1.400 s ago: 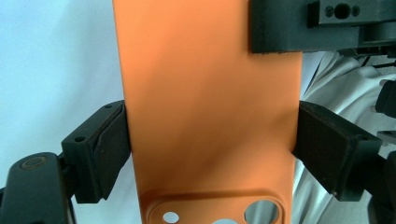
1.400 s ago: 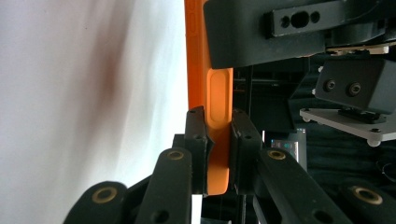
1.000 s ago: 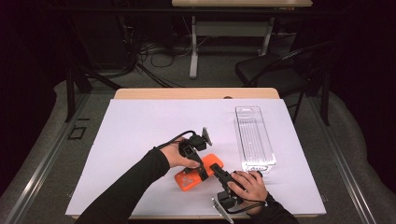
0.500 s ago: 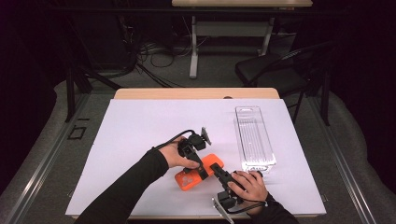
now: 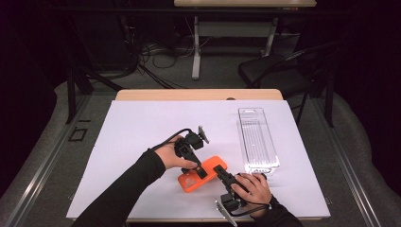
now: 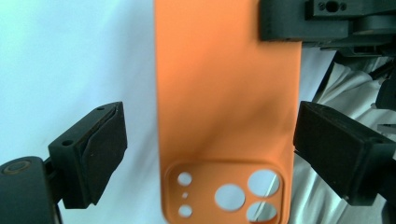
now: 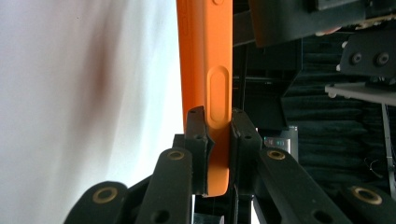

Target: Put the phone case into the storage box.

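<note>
While the right gripper [image 7: 217, 154] pinches one end of an orange phone case [image 5: 202, 173], the left gripper [image 6: 208, 149] straddles the other end with its jaws spread wide, neither pad touching. Seen from the left gripper view, the phone case [image 6: 224, 93] runs lengthwise straight away from that gripper, its camera cutout nearest, one pad standing well off one long edge and the other just beside the opposite edge. From the high view, the case sits on the white counter [image 5: 142, 127], held at a slant, with the left gripper [image 5: 196, 166] at its upper-left end and the right gripper [image 5: 220, 171] at its lower-right corner. A clear plastic tray [image 5: 257, 142] lies to the right of the case, apart from it. Judging by the layout, the coming move turns on the left jaws closing across the case's short width, since the right hand already has it clamped edge-on.
</note>
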### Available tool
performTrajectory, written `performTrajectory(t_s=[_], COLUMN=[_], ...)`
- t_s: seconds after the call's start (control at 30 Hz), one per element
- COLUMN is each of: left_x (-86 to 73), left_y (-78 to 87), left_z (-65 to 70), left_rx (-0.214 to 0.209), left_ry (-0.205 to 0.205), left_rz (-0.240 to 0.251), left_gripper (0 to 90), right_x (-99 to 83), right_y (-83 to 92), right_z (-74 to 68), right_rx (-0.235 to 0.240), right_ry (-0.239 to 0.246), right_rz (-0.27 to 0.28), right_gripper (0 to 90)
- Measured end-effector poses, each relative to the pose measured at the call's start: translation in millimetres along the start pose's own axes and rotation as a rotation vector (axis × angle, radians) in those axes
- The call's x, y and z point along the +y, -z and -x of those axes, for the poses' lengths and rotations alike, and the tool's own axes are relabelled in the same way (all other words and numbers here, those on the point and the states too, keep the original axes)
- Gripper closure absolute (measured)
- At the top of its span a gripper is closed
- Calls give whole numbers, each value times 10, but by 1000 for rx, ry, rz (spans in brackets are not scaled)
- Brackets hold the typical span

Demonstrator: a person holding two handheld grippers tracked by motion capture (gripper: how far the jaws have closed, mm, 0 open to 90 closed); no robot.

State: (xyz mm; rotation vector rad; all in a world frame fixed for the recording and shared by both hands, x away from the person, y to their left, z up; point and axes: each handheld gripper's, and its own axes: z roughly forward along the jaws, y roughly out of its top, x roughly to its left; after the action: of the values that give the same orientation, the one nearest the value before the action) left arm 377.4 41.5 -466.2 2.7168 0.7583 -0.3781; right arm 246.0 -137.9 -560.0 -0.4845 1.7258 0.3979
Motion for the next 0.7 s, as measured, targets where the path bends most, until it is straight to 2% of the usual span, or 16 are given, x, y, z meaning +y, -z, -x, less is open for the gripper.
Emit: performTrajectory(t_s=[0.2, 0.23, 0.4, 0.43, 0.47, 0.57, 0.7], left_x=[-100, -118, -195, -205, -216, -235, -290], left_y=[100, 114, 144, 148, 150, 157, 184], left_z=[-67, -81, -143, -152, -162, -175, -201], left_rx=[19, 18, 20, 25, 24, 30, 51], left_ry=[16, 26, 43, 43, 45, 50, 51], left_rz=[26, 34, 48, 48, 53, 50, 71], left_gripper=[117, 120, 126, 126, 127, 137, 157], right_x=[-5, -10, -7, -3, -6, -8, -16], right_y=[-1, -13, -11, -2, -13, -14, -8], right_z=[2, 0, -1, 0, 2, -2, 12], right_rx=[-1, 6, 5, 0, 8, 7, 11], right_ry=[-1, -9, -9, -4, -5, -13, -20], right_rz=[3, 20, 16, 3, 18, 20, 20], right_gripper=[807, 807, 807, 807, 807, 807, 807])
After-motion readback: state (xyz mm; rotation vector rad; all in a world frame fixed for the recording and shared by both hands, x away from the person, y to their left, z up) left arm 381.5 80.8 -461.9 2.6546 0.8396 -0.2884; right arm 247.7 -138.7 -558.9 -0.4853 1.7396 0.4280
